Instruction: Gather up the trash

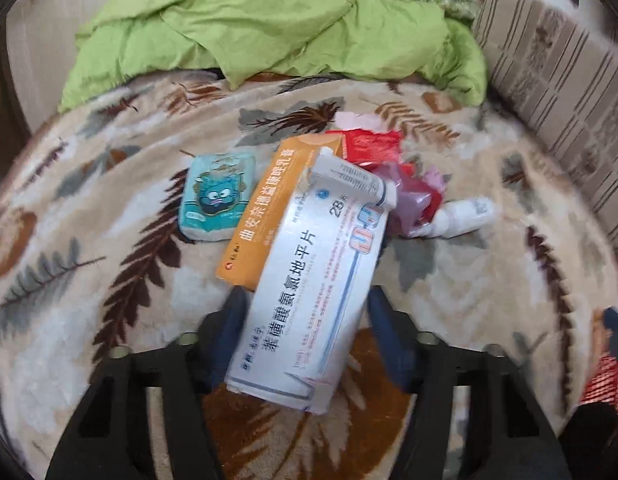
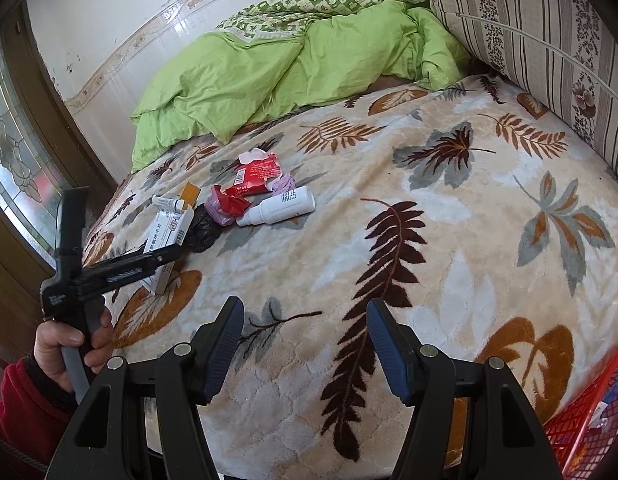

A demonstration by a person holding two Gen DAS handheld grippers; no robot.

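Left gripper (image 1: 305, 312) clamping white medicine box (image 1: 309, 288) skewed, near one end (thin card, likely empty): risking twisting out. Right gripper (image 2: 305, 336) hovering, fingers apart, gripping nothing.

A big soft blanket (image 2: 449, 208) with brown and grey leaves covers the bed. At the far side lies a crumpled green quilt (image 2: 269, 76) (a flowery green cover (image 2: 309, 6) peeks out behind it). On the right stands a striped cushion (image 2: 529, 52). The white wall (image 2: 121, 20) is at the far left, with a patterned glass door (image 2: 13, 152) beside it.
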